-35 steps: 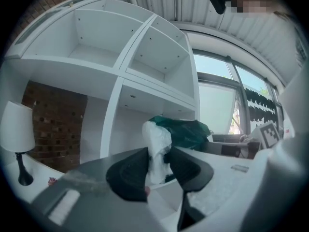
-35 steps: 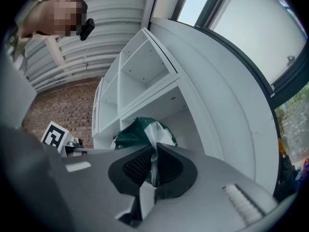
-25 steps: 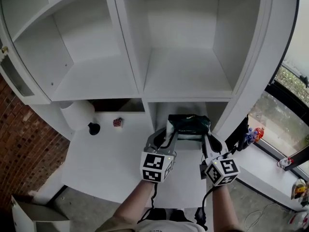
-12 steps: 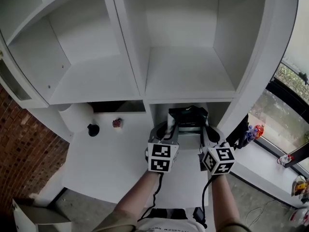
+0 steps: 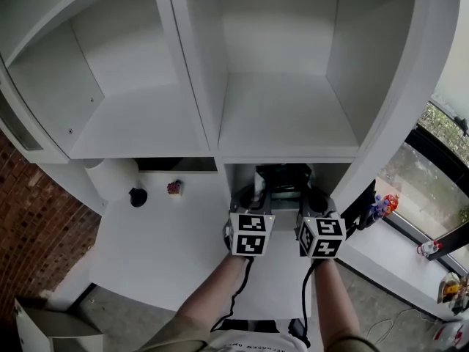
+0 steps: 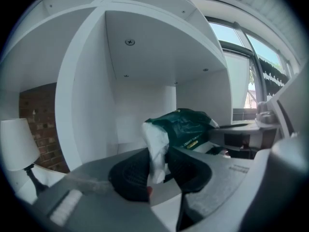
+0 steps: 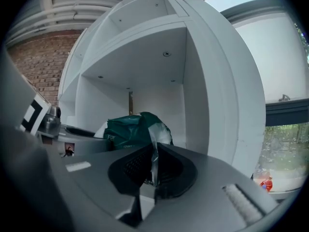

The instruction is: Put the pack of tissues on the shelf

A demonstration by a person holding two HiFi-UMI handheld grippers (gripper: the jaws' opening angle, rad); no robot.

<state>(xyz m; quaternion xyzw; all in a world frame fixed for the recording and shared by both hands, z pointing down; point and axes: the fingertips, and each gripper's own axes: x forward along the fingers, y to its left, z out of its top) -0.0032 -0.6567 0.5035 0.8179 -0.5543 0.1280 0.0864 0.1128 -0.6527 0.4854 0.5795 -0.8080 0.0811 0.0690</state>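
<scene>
The pack of tissues (image 5: 282,176) is dark green with white ends. It hangs between my two grippers at the mouth of the lower shelf compartment (image 5: 242,174), partly under the shelf board. My left gripper (image 5: 256,196) is shut on the pack's white left end (image 6: 155,149). My right gripper (image 5: 311,199) is shut on the thin edge at its right end (image 7: 154,151). In the left gripper view the green body (image 6: 186,127) reaches into the white compartment. The right gripper view shows the pack (image 7: 130,132) just ahead of the jaws.
Above stand two white upper shelf bays (image 5: 282,116). A white lamp (image 5: 113,178), a small black object (image 5: 137,196) and a small red object (image 5: 174,188) sit on the white tabletop (image 5: 168,248) at the left. A window (image 5: 440,189) lies to the right.
Both grippers have carried the pack forward, and it now sits deeper under the shelf board. The grips have not changed.
</scene>
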